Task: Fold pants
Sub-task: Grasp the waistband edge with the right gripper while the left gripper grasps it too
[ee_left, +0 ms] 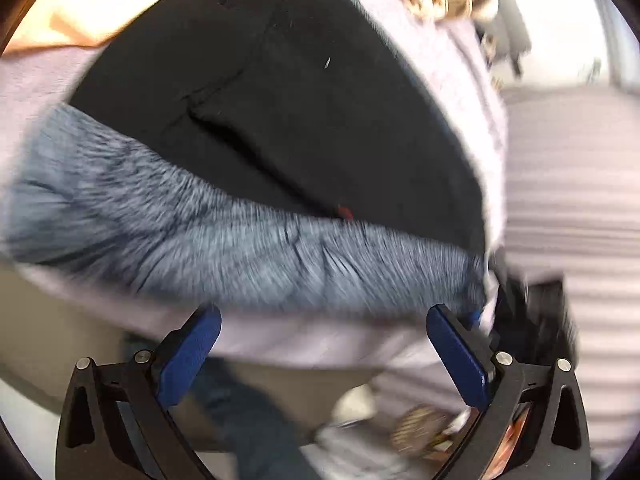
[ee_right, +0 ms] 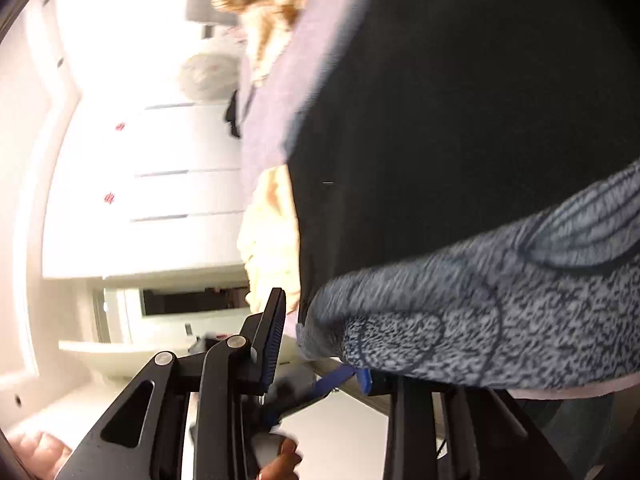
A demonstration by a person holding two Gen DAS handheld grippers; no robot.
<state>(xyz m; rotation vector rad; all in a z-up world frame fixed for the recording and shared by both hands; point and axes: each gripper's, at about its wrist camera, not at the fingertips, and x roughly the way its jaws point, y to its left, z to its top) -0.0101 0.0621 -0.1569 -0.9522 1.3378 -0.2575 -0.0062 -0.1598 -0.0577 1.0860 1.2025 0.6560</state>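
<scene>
Presently — layout: black pants lie flat on the lavender bedspread, ahead of both tools.
Long axis: cannot tell — blur.
Left gripper: fingers wide apart, empty, just short of the grey knit band.
Right gripper: one finger hidden by the knit; grip cannot be told.

Pants close ahead of spread left tool
</scene>
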